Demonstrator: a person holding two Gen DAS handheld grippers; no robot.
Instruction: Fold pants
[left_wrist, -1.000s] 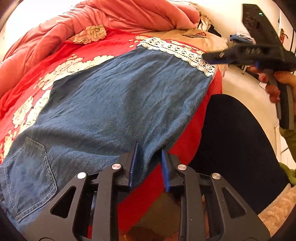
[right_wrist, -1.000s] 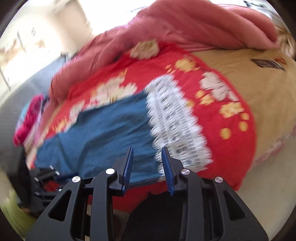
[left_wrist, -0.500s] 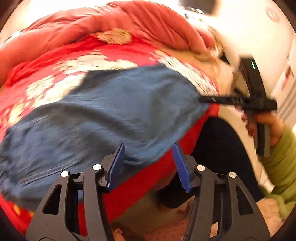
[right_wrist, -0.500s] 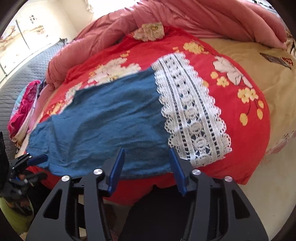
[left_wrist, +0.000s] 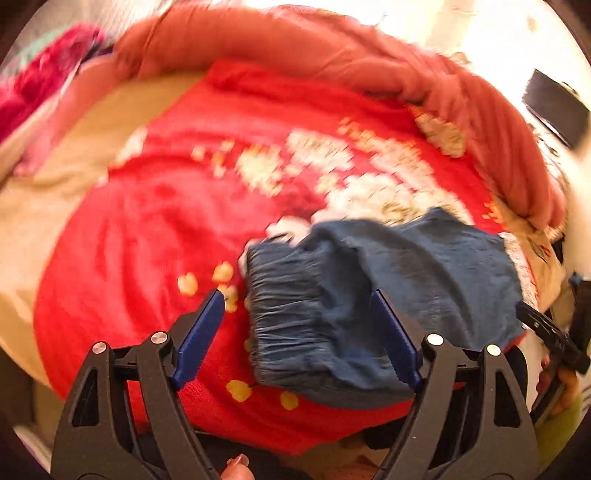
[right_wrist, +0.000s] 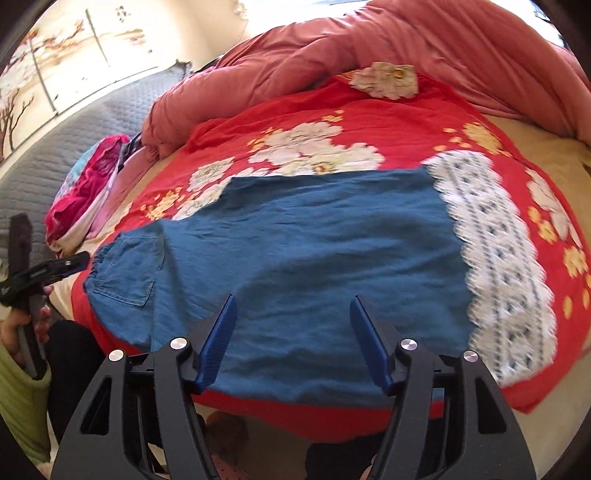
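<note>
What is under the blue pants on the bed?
The blue pants lie on a red flowered cover. A white lace band shows at their cuff end. Whatever lies directly beneath the denim is hidden.

Wrist views down onto shared pants (left_wrist: 388, 291)

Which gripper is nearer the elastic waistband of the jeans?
Left. The left gripper hangs open right over the waistband; the right gripper, also open, sits further along the leg, towards the lace hem.
</note>
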